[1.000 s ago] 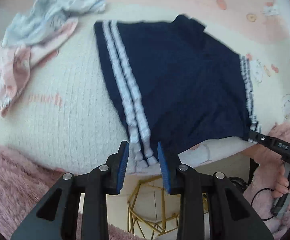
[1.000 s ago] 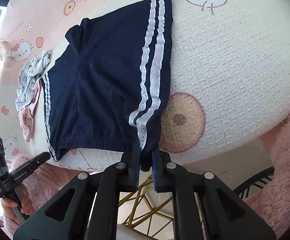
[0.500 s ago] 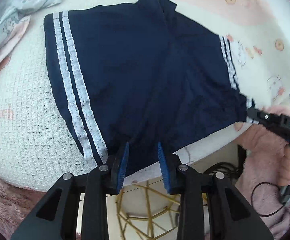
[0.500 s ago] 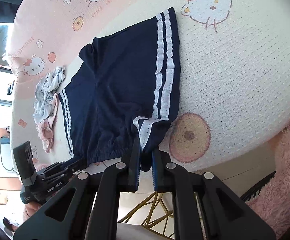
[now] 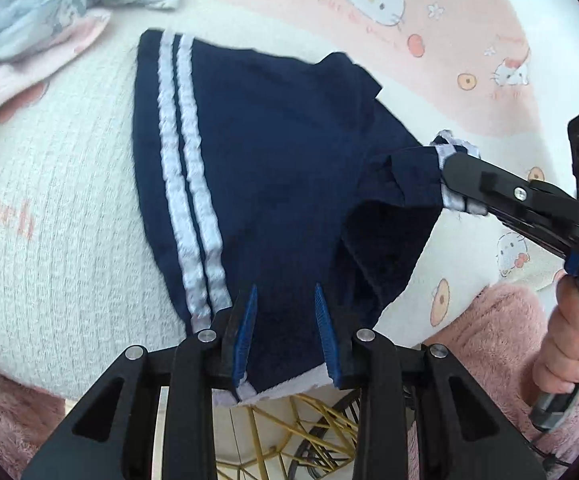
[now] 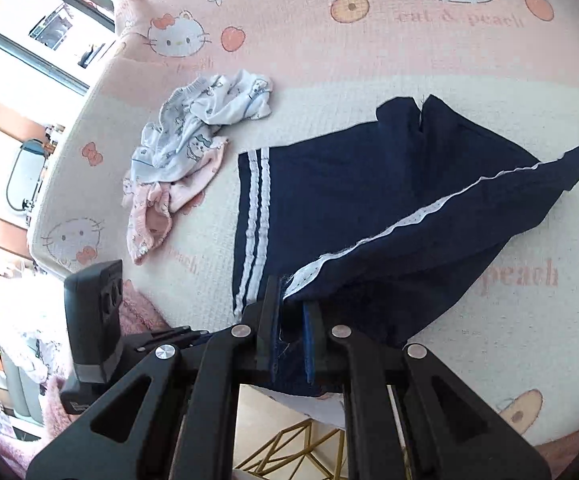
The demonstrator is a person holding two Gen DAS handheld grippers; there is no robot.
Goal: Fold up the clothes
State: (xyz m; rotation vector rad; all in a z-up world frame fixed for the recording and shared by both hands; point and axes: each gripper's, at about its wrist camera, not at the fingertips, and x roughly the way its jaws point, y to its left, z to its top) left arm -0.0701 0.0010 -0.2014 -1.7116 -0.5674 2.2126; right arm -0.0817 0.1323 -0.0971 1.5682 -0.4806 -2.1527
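- The navy shorts [image 6: 369,208], lying on the table beside the crumpled pale clothes [image 6: 193,128], are being folded.
- One striped corner is being gripped by the closed right tool [image 6: 291,336].
- The left tool [image 5: 285,332] is being held half-open over the waistband; pinning seems needed next.

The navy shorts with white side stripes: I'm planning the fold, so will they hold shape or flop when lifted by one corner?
Likely floppy: the navy shorts with white side stripes sag from the right gripper. Probably light, since one pinched corner lifts a whole side. The rest may drag across the waffle-textured blanket.
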